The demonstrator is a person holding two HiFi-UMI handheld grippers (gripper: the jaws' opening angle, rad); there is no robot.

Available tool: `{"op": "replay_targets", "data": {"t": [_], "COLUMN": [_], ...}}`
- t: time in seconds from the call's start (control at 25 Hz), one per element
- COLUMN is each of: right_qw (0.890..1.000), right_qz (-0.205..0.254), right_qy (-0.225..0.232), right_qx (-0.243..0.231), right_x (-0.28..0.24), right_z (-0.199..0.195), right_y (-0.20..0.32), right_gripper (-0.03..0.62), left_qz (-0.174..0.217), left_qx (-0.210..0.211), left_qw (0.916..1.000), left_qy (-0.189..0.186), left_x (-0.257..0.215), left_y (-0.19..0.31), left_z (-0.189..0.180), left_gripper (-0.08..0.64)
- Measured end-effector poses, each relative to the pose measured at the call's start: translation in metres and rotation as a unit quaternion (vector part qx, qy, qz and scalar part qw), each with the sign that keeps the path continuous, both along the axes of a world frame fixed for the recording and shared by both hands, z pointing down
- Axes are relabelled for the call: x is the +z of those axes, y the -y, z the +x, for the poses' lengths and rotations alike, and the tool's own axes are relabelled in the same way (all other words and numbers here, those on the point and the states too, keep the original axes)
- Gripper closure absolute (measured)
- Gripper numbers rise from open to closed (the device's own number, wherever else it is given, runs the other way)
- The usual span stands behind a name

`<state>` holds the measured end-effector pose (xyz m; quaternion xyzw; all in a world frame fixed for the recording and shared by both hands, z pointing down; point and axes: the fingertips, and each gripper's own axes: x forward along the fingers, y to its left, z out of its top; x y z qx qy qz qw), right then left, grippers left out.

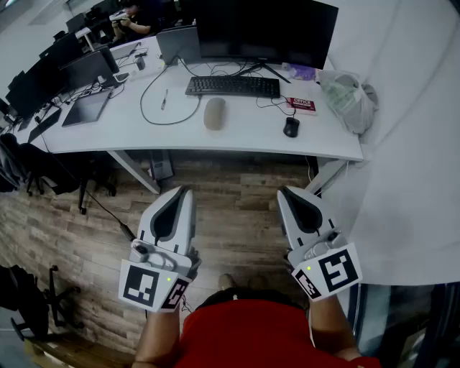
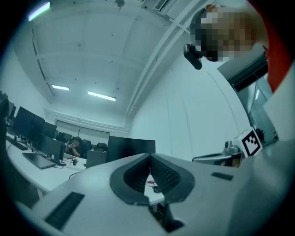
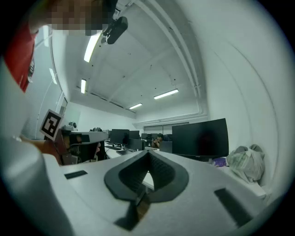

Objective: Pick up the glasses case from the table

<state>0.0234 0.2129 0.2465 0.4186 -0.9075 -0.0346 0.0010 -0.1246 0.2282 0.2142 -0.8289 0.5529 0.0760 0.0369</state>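
The glasses case (image 1: pixel 214 113), a beige-grey oval, lies on the white desk (image 1: pixel 244 136) just in front of the black keyboard (image 1: pixel 232 86). Both grippers hang well short of the desk, over the wooden floor, pointing toward it. My left gripper (image 1: pixel 184 191) is shut with nothing in it, its ribbed pads meeting at the tips (image 2: pixel 150 156). My right gripper (image 1: pixel 285 192) is likewise shut and empty (image 3: pixel 148 154). The case does not show clearly in either gripper view.
On the desk are a black mouse (image 1: pixel 290 126), a red box (image 1: pixel 302 104), a plastic bag (image 1: pixel 348 97), a pen (image 1: pixel 164 99), a looped cable (image 1: pixel 154 115), a tablet (image 1: pixel 86 108) and a big monitor (image 1: pixel 266 29). A person sits at the far desks (image 1: pixel 133 18). Chairs stand at left (image 1: pixel 36 172).
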Motion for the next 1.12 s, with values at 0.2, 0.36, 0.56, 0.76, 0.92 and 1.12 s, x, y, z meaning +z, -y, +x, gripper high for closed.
{"op": "replay_targets", "data": {"t": [0.2, 0.36, 0.56, 0.76, 0.92, 1.12], "right_qw": [1.0, 1.0, 1.0, 1.0, 0.999, 0.999], "right_qz": [-0.007, -0.011, -0.011, -0.014, -0.012, 0.009], "right_qy": [0.017, 0.022, 0.018, 0.005, 0.002, -0.023], "right_qx": [-0.008, 0.0, 0.015, 0.025, 0.036, 0.041], "right_x": [0.002, 0.003, 0.009, 0.017, 0.018, 0.022], "right_z": [-0.012, -0.02, -0.036, -0.049, -0.052, -0.053], "right_y": [0.0, 0.002, 0.008, 0.017, 0.037, 0.07], "right_gripper": [0.588, 0.588, 0.588, 0.588, 0.588, 0.588], "left_qz": [0.0, -0.002, -0.003, -0.01, -0.013, -0.018], "left_qx": [-0.002, -0.001, 0.008, 0.016, 0.02, 0.015], "left_qw": [1.0, 0.9999, 0.9998, 0.9994, 0.9993, 0.9995], "left_qy": [-0.004, -0.01, -0.02, -0.029, -0.028, -0.022], "left_x": [0.003, 0.007, 0.017, 0.026, 0.029, 0.035], "left_y": [0.001, 0.002, 0.009, 0.028, 0.05, 0.086], "left_z": [-0.013, -0.026, -0.046, -0.059, -0.064, -0.063], "left_gripper": [0.549, 0.549, 0.549, 0.549, 0.549, 0.549]}}
